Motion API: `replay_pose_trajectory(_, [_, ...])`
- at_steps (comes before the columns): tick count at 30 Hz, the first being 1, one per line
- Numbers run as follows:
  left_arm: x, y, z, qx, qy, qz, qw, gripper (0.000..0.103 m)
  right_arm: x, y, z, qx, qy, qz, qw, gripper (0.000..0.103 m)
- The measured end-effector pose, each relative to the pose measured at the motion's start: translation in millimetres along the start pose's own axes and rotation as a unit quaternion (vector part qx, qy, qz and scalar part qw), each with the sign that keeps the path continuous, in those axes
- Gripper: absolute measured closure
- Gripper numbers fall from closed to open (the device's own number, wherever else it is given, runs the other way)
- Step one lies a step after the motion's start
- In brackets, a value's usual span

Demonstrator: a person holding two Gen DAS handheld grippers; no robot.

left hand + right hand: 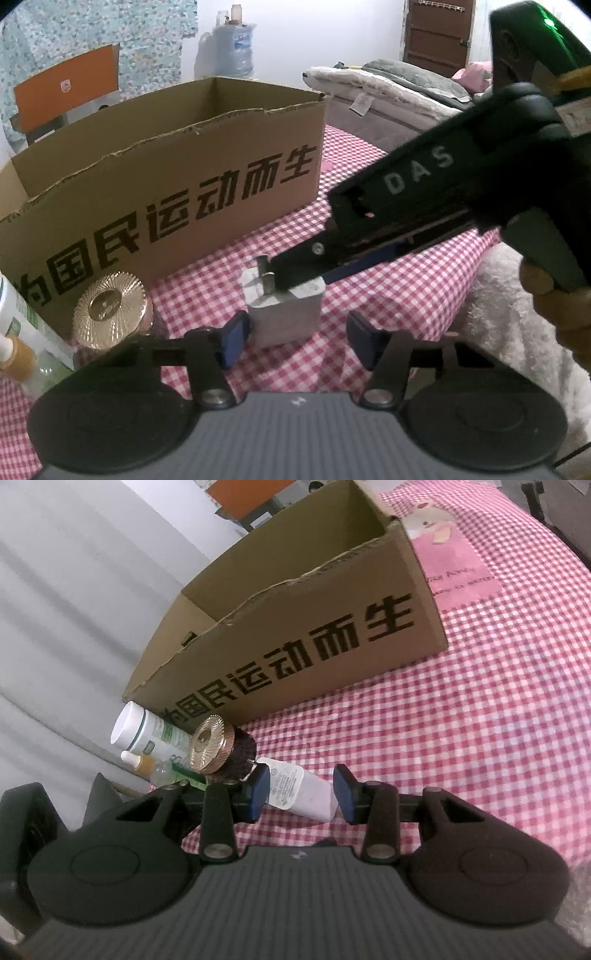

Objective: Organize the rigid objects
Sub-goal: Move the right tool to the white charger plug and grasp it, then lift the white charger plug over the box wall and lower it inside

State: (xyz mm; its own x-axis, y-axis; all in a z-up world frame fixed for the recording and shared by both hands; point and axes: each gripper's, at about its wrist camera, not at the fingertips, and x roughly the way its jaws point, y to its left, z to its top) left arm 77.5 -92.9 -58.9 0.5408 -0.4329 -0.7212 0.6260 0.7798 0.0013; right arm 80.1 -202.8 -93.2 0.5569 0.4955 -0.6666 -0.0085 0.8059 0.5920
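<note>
A white charger plug (284, 314) rests on the red checked cloth (406, 280), prongs toward the box. My right gripper (303, 792) is shut on the charger (295, 788); one blue pad sits at the prong end and the other at the far end. In the left wrist view the right gripper (314, 273) comes in from the right, one finger lying on the prong face. My left gripper (301, 334) is open around the same charger: the left pad is close beside it and a gap shows at the right pad.
An open cardboard box (166, 177) with black lettering stands just behind. Left of the charger are a gold-lidded jar (110, 310), a white and green bottle (147, 731) and a small amber-capped bottle (142, 762). A hand (546, 288) holds the right gripper. White fluffy fabric (517, 332) lies right.
</note>
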Motion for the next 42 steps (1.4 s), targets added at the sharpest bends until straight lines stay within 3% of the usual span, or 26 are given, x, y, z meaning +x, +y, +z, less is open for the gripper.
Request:
replay_pose_trajectory(5, [8, 3, 3, -0.008, 0.014, 0.015, 0.9998, 0.058, -1, -8, -5, 0.013, -0.002, 0.013, 1.0, 0.064])
replay_pose_trajectory(25, [21, -6, 11, 0.006, 0.013, 0.044, 0.999, 0.057, -4, -16, -10, 0.048, 0.001, 0.036, 0.998, 0.062])
replay_pose_trajectory(42, [12, -4, 14, -0.004, 0.003, 0.048, 0.9988, 0.059, -11, -6, -10, 0.029, -0.006, 0.032, 0.999, 0.066])
